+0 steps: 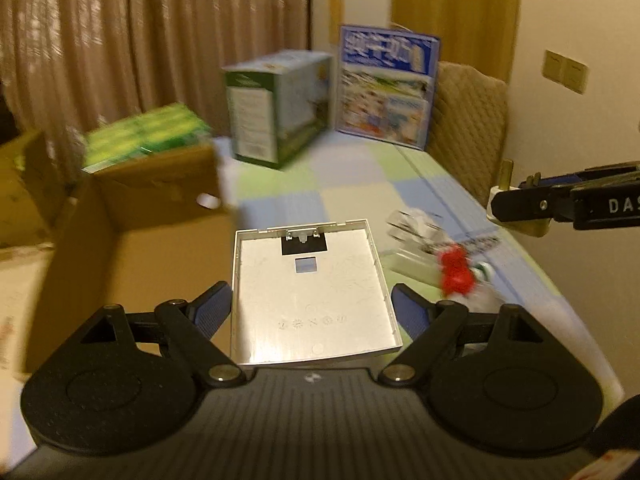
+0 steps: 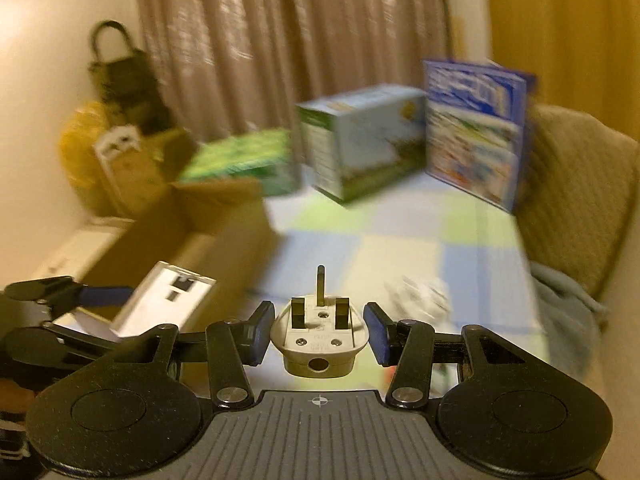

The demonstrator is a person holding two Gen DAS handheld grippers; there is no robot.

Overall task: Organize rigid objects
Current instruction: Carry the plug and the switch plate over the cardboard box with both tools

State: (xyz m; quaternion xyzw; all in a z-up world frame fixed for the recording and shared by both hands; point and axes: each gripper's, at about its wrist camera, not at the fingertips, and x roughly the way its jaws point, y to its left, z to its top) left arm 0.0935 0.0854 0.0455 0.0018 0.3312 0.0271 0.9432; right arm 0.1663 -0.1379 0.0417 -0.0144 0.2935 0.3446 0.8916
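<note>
Above the checked worktop point(image 1: 352, 184), you carry one thing in each hand: the left tongs point(image 1: 312, 304) stand wide yet grip the flat grey panel point(image 1: 308, 284) by its two side edges, and the right tongs point(image 2: 319, 332) appear clenched on the white three-pin plug point(image 2: 318, 340), pins pointing away from you. The open cardboard box point(image 1: 132, 248) sits just left of the panel, which looks like the drop spot. Keep the panel level so it cannot slide out of the pads, bring it well over the box rim before releasing, and hold the plug clear of the left tongs as both hands converge.
</note>
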